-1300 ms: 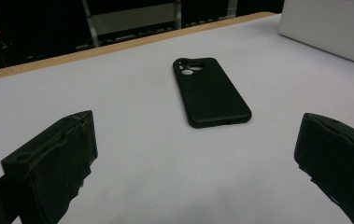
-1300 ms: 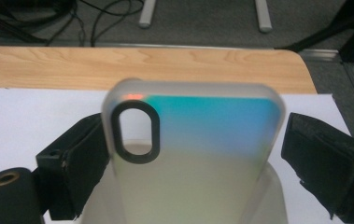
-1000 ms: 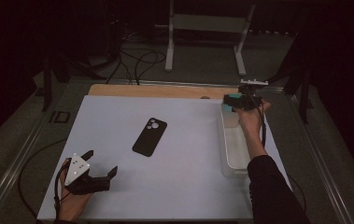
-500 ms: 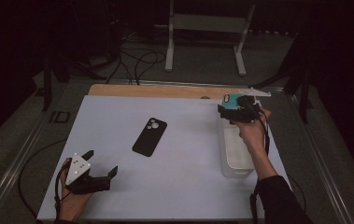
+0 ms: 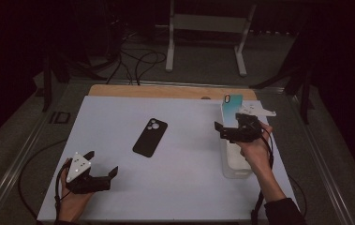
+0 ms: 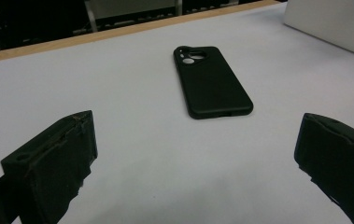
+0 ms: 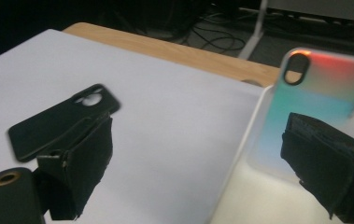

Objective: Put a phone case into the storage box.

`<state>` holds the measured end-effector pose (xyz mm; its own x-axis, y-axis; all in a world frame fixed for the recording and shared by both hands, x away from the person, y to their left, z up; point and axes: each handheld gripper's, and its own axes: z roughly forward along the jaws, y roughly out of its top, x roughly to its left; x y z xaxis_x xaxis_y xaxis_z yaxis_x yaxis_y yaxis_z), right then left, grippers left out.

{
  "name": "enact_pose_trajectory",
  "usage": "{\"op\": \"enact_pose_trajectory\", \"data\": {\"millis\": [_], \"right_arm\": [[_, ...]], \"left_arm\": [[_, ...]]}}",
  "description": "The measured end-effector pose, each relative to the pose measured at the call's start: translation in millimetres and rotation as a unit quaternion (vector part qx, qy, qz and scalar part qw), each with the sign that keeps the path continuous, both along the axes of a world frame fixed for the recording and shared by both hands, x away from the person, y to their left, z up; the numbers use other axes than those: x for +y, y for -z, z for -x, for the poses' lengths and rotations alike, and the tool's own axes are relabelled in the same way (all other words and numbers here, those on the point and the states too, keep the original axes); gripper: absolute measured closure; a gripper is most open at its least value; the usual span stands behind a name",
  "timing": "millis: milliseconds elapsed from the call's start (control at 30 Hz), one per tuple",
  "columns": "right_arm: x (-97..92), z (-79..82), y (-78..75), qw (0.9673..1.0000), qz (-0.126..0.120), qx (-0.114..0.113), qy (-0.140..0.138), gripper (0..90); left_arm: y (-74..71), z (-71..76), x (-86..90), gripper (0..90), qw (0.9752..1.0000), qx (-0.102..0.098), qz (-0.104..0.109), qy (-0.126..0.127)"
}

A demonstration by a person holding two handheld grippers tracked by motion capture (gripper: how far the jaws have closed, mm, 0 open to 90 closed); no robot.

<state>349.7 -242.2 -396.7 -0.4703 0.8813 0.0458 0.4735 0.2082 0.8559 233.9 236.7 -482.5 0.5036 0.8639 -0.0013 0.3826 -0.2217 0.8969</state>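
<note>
A black phone case [image 5: 150,137] lies flat on the white table top [image 5: 184,187], camera cutout at its far end; it also lies ahead of the left jaws [image 6: 212,84]. A teal-to-orange phone case [image 5: 232,107] stands tilted at the far end of a clear bin [image 5: 235,169]. My right gripper [image 5: 230,125] hovers open over the bin, just nearside of that case, and its jaws are wide apart with nothing between them [image 7: 207,158]. The teal case [image 7: 319,88] rises behind the right-hand jaw. My left gripper [image 5: 102,162] rests open near the front left corner, apart from the black case.
The table's wooden far edge [image 5: 166,91] runs behind the white top. The bin's pale wall [image 6: 333,21] shows at the upper right of the left gripper view. Cables and a metal stand [image 5: 208,28] sit on the floor beyond the table.
My right gripper has drawn back toward the person along the bin, away from the teal case, which stays at the bin's far end. The left gripper has not moved.
</note>
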Motion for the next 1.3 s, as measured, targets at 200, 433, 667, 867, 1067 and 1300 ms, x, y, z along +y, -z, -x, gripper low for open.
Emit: {"op": "enact_pose_trajectory", "data": {"millis": [200, 433, 667, 867, 1067, 1300], "right_arm": [[-0.7, 28.8, 13.3, 0.9994, -0.019, -0.019, -0.021, 9.3], [-5.5, 55.9, 30.0, 0.9982, -0.032, -0.038, -0.035, 10.1], [-6.2, 75.2, 42.3, 0.9968, -0.041, -0.055, -0.041, 10.1], [-9.5, 90.4, 56.9, 0.9944, -0.064, -0.071, -0.047, 10.1], [-8.4, 97.0, 61.8, 0.9935, -0.058, -0.083, -0.052, 10.1], [-11.4, 99.6, 65.3, 0.9941, -0.067, -0.075, -0.041, 9.1]], "left_arm": [[-3.1, -0.3, -0.1, 0.0, 1.0, 0.0, 0.001, -0.002], [-7.3, -1.8, -3.1, 0.0, 1.0, 0.001, -0.001, -0.001], [-9.4, -3.2, -4.5, 0.0, 1.0, -0.001, -0.001, 0.0], [-9.9, -3.3, -4.8, 0.0, 1.0, 0.0, -0.002, -0.003], [-11.9, -5.5, -7.7, 0.0, 1.0, 0.001, -0.004, -0.003], [-19.6, -14.1, -11.9, 0.0, 0.9999, 0.01, 0.001, -0.002]]}}
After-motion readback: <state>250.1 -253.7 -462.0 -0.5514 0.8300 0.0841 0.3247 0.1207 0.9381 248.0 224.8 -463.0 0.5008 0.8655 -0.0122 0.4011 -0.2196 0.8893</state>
